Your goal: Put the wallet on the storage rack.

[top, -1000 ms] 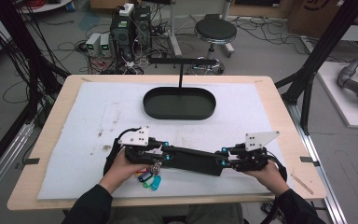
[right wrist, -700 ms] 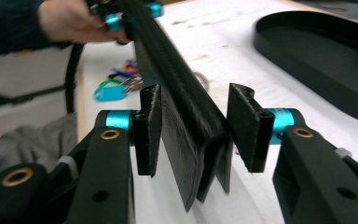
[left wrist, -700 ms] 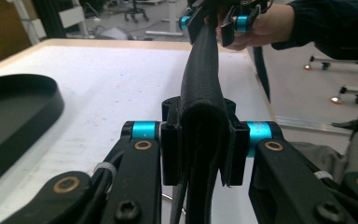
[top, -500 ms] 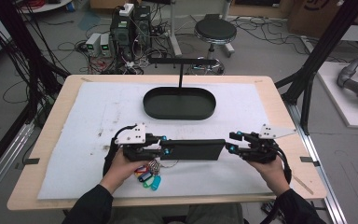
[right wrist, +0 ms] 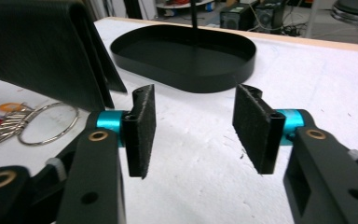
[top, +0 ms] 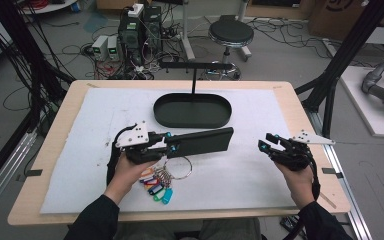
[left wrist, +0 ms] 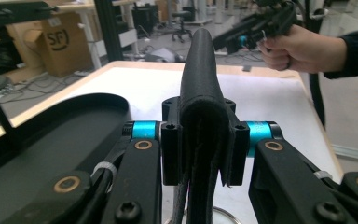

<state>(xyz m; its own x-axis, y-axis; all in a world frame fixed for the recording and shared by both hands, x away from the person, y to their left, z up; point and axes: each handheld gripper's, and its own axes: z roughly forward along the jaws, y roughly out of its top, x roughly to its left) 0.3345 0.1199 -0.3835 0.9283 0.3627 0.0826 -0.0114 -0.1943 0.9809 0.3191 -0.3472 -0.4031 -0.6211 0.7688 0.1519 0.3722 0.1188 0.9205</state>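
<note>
Left gripper [top: 172, 145] clamps the black wallet [top: 205, 141]; right gripper [top: 265, 144] gapes empty.

Both grippers are black, with bright turquoise collars where the jaws join their arms. The left gripper [top: 172, 146] carries a pale grey three-cornered plate dotted with small holes, and a black cable loops from its rear. The right gripper [top: 269, 144] wears a similar plate (thinner-looking, seen edge-on) and its own black cable. In the gripper views, brass-coloured rings sit around the pivot screws, dark hex-socket screws stud the jaw arms, and white cable ties wrap them. The right gripper's pads [right wrist: 142, 123] are flat rectangles faced with coarse black foam. The person wears dark long sleeves [top: 92, 217] reaching the wrists.
</note>
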